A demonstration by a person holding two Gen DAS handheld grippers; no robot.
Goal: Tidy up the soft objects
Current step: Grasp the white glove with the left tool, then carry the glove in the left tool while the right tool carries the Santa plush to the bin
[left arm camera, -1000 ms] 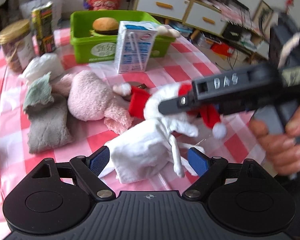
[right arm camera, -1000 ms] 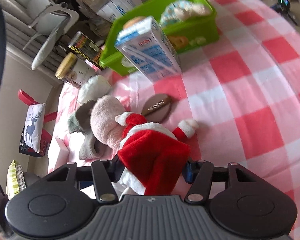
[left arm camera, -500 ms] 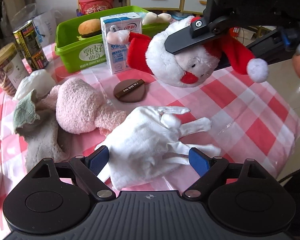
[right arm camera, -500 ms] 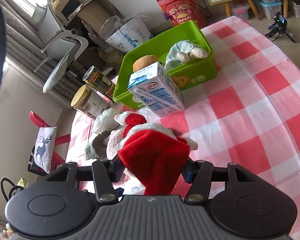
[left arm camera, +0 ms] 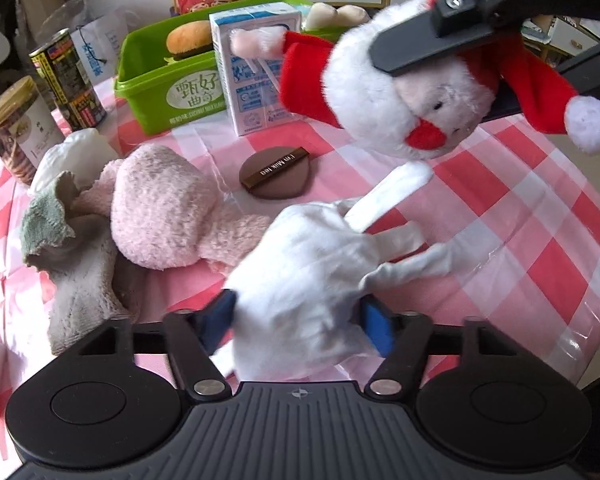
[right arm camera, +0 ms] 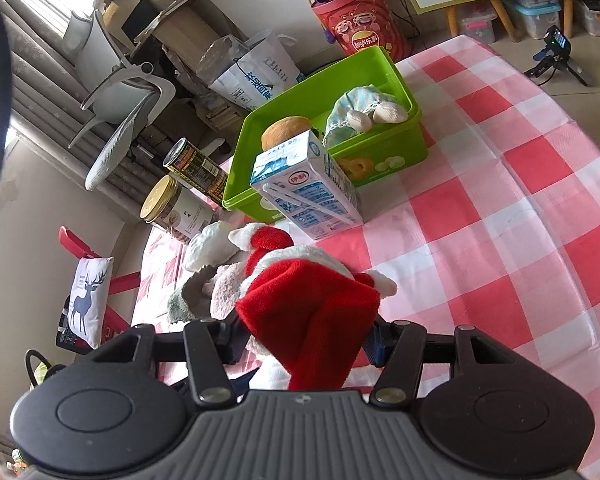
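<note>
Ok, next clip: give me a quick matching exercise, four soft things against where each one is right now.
Things:
1. Santa plush
2. white glove
3. burger plush
4. pink plush

Places:
A. inside the green bin
B. lying on the tablecloth, ungripped
C. held above the table in the right gripper
D. between the left gripper fingers

Pairs: 1-C, 2-D, 3-A, 4-B

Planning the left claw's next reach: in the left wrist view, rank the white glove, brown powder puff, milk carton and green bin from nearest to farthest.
1. White glove: between the left claw pads.
2. Brown powder puff: mid-table, ahead.
3. Milk carton: behind the puff.
4. Green bin: just behind the carton, left.
</note>
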